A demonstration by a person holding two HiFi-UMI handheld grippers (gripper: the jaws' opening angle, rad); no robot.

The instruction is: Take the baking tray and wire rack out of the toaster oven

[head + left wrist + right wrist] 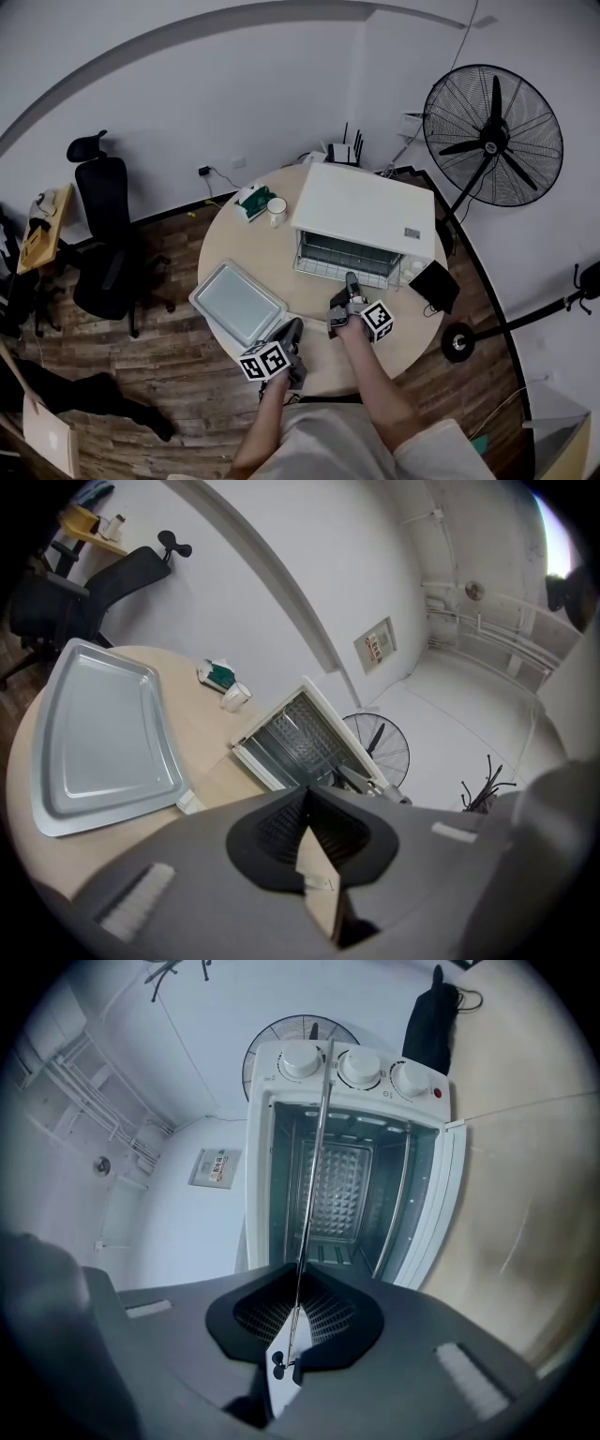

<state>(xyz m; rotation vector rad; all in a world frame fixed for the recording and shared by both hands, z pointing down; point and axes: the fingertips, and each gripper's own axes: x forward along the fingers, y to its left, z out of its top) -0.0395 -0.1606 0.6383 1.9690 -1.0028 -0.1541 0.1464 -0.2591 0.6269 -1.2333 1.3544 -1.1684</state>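
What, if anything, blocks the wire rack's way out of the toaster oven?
Nothing visible does. The right gripper pinches the wire rack by its edge, the toaster oven has its door open, and the baking tray lies aside, left on the table.

Toaster oven (361, 211): interior hidden from the head view under its white top; in the right gripper view, lower front covered by the body of the right gripper (300, 1274). Wire rack (315, 1147): seen edge-on as a thin line, mesh not discernible. Green-and-white item (250, 201) beside the cup (277, 210): too small to identify. Wall plate (216, 1168): print illegible. Forearms (375, 384): cut off toward the head view's lower edge. Antennaed device (345, 150): partly hidden behind the oven.
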